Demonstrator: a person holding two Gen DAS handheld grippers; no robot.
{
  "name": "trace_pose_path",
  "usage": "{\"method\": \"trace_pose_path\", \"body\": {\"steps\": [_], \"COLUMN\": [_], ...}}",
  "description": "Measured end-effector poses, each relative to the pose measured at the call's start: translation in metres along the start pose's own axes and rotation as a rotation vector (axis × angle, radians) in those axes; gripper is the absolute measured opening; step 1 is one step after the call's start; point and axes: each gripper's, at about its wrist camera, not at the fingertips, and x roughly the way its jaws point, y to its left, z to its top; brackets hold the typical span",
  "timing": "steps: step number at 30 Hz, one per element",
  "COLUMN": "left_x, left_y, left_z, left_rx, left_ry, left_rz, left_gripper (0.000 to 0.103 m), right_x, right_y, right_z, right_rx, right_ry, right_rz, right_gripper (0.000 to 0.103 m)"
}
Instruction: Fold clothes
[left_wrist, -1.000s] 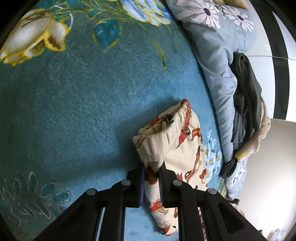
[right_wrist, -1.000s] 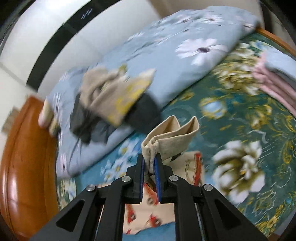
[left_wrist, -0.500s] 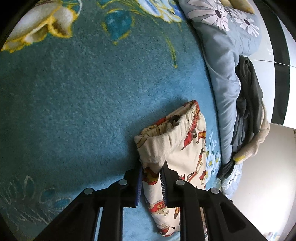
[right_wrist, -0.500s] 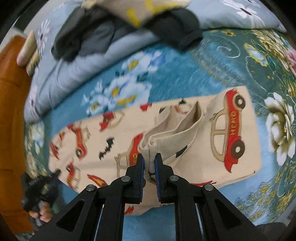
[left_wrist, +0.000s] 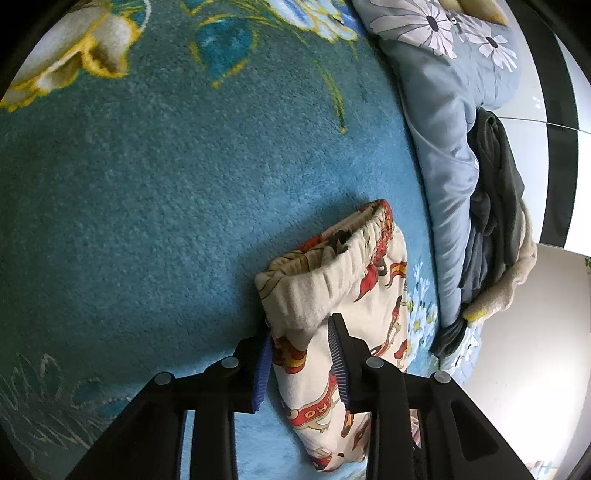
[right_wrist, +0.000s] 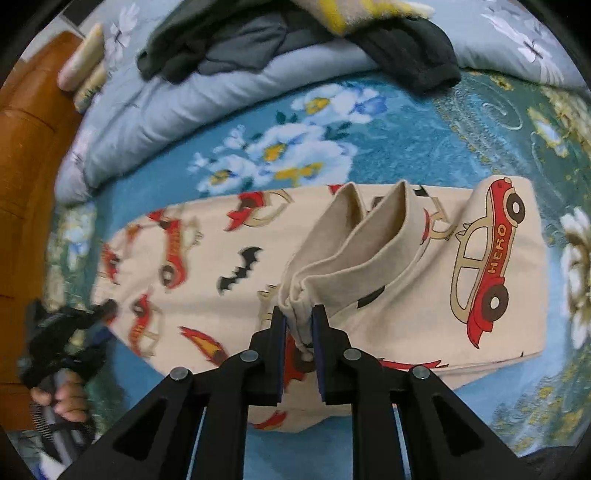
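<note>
below, the cream car-print trousers (right_wrist: 229, 258) lay flat on the teal floral blanket (left_wrist: 155, 192), beside the grey-blue quilt (right_wrist: 177, 107). the left gripper (left_wrist: 300, 345) stood spread around the elastic waistband (left_wrist: 332, 262), pads apart. the right gripper (right_wrist: 297, 325) pinched the folded leg cuffs (right_wrist: 351, 251), lifted above the trousers.

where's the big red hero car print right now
In the right wrist view, the red HERO car sits right of the right gripper, on the cream pants over the teal blanket.
</note>
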Motion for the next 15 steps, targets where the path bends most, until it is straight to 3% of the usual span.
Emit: {"method": "trace_pose_path", "body": {"steps": [6,9,10,12,15], "left_x": [0.0,0.001,0.001,0.001,0.001], "left_y": [-0.003,-0.004,-0.004,-0.004,-0.003], "left_z": [-0.002,-0.003,-0.003,-0.002,-0.001], "left_rx": [0.003,0.009,0.009,0.005,-0.006], "left_ry": [-0.007,-0.007,-0.007,-0.007,-0.001], "left_rz": [0.016,0.017,0.018,0.017,0.007], "left_gripper": [0.034,0.034,0.034,0.035,0.038], "right_x": [-0.026,-0.053,-0.054,-0.039,0.011], "right_y": [-0.034,-0.033,-0.026,-0.003,0.03], "right_z": [-0.002,-0.003,-0.003,-0.004,-0.012], "right_rx": [0.169,0.163,0.126,0.016,-0.129], "right_ry": [-0.14,-0.279,-0.282,-0.189,0.033], "right_rz": [0.136,0.195,0.196,0.171,0.015], "right_gripper": [0.011,0.011,0.011,0.012,0.014]}}
